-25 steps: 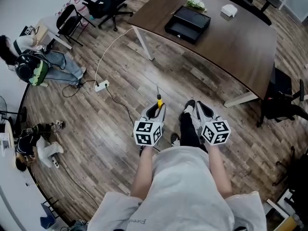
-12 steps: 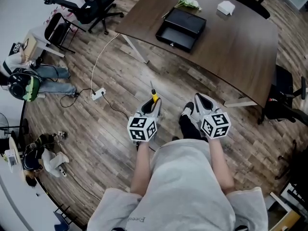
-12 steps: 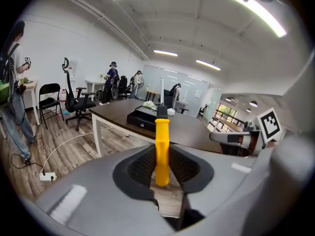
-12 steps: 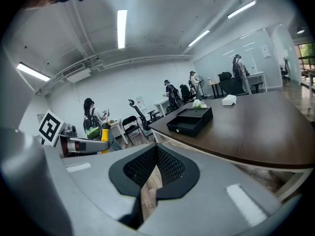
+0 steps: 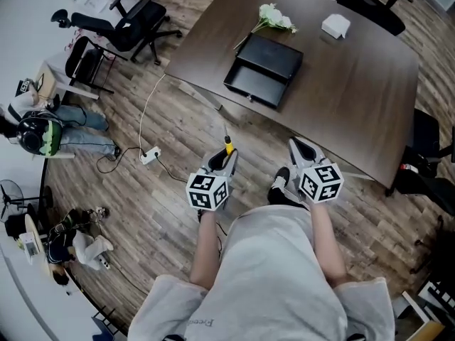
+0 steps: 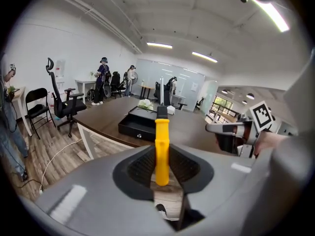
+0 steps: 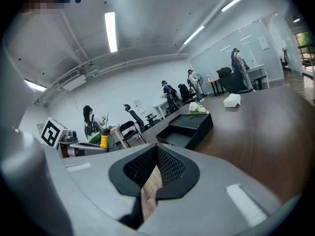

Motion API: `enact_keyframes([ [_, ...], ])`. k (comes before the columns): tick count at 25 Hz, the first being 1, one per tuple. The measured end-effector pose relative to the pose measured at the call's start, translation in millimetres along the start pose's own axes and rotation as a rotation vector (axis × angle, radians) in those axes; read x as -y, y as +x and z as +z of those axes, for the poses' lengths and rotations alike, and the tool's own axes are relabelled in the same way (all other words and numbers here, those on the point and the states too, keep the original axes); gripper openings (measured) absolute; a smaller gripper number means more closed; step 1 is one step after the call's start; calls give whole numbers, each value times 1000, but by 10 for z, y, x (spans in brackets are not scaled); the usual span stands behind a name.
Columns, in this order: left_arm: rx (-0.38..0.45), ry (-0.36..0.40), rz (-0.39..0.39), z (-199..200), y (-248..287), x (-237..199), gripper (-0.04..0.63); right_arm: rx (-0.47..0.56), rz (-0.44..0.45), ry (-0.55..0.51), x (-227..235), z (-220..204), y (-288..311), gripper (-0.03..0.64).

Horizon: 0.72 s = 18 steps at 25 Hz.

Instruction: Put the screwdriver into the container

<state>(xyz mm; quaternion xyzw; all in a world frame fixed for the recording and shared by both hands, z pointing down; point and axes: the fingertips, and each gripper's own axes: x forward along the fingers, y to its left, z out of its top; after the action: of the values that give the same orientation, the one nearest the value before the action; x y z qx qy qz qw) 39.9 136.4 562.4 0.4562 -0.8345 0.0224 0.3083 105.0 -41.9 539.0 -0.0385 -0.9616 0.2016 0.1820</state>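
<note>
L gripper (image 6: pixel 162 165) pads clamped on yellow handle of screwdriver (image 6: pixel 162 132), shaft fwd; R gripper (image 7: pixel 156 170) jaws together, empty. Container (image 5: pixel 264 69) open on table (image 5: pixel 355 98), well ahead. Bring the tip in low over its tray before releasing.

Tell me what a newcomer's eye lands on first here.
First, the yellow-handled screwdriver, clamped in the left tongs with its shaft sticking out past their tips. Next, the open black container on the dark table ahead, with white flowers lying beside it.
</note>
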Motion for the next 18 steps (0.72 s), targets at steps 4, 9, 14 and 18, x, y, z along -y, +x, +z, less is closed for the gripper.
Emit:
enact_keyframes([
  [4,0,12,3,205,298,-62,138,2,-16,11,314,159,155,2],
  [9,-27,87,-11,347,627,11,138,33,42,38,516,356,208,2],
  [14,-28,96,-8,505,836,-108,138,26,55,-22,605,489,234,0],
  [18,-20,104,-38,642,991,-162,138,19,77,-39,668,508,357,2],
])
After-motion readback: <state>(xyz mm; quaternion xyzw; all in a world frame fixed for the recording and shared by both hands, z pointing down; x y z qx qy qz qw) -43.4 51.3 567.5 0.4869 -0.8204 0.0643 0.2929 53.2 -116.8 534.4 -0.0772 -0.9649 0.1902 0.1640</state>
